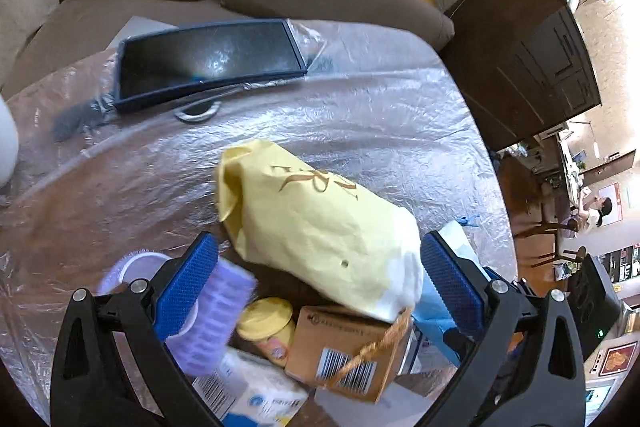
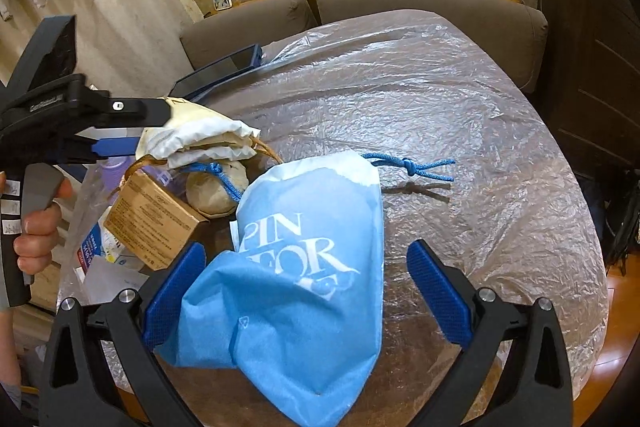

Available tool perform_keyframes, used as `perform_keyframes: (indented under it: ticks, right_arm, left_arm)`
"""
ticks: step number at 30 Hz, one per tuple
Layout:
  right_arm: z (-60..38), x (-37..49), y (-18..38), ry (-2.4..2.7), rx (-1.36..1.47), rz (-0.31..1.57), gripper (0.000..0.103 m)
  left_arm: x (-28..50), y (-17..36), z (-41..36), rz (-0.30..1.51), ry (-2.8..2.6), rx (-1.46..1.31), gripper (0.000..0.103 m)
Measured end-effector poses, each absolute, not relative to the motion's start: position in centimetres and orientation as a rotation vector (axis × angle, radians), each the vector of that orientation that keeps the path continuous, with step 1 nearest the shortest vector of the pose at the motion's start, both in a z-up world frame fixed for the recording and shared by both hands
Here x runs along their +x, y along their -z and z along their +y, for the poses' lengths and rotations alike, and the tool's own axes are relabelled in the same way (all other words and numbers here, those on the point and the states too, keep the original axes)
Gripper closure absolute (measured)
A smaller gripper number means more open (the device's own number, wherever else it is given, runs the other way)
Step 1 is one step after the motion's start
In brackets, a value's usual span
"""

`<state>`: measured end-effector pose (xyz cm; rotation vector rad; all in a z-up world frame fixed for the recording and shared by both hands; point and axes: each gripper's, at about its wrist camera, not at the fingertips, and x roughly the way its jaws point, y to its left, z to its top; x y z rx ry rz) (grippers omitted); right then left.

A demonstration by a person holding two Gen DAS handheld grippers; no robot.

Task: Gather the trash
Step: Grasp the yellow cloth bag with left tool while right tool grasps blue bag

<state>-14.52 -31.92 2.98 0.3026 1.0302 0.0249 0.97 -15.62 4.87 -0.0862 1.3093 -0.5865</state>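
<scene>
A crumpled yellow paper bag [image 1: 320,227] with a twine handle lies on its side atop a brown barcoded carton [image 1: 344,351]. Just right of that carton, a blue drawstring bag [image 2: 296,279] lies flat.

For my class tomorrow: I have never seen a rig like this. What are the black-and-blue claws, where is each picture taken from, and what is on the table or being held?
There is no robot here. A person holds a two-finger gripper in each hand, and a fisheye camera on each looks forward along its fingers.

The left wrist view shows the left gripper open around a yellow paper bag; whether it actually holds the bag is not clear. Below lie a cardboard box, a yellow-lidded jar and a purple item.

The right wrist view shows the right gripper open around a blue bag resting on the plastic-covered table. A hand grips the other tool at the left.
</scene>
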Motion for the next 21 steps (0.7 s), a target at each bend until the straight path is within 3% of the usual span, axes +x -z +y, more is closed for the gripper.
perform_keyframes:
  ticks: [6,9,12,14,18,21]
  right_arm:
    - [-31.6,-14.1,-2.4,-0.038,0.274,1.035,0.004]
    - [-31.6,-14.1,-2.3,-0.052,0.266,1.031,0.013]
    - [-31.8,-14.1,-1.8,-0.079,0.282,1.044,0.024]
    - [-31.9,-14.2,-1.8,-0.087,0.291,1.03,0.026]
    - [-32.4,-14.4,-2.2,-0.105,0.32,1.008,0.033]
    - [-32.7,-14.2,-2.3,-0.106,0.328,1.009,0.034]
  left_arm:
    - [2.2,-3.5,-16.9,1.364,0.584,-0.089,0.002]
    - [2.8,-3.3,-17.1,1.378,0.584,-0.087,0.002]
    - [3.2,-3.4,-17.1,1.384,0.586,-0.082,0.013]
    - [3.3,-3.5,-17.1,1.383,0.593,-0.093,0.019]
    - [3.8,-3.8,-16.2,1.395,0.62,-0.192,0.046]
    - [3.8,-3.8,-15.7,1.392,0.634,-0.216,0.05]
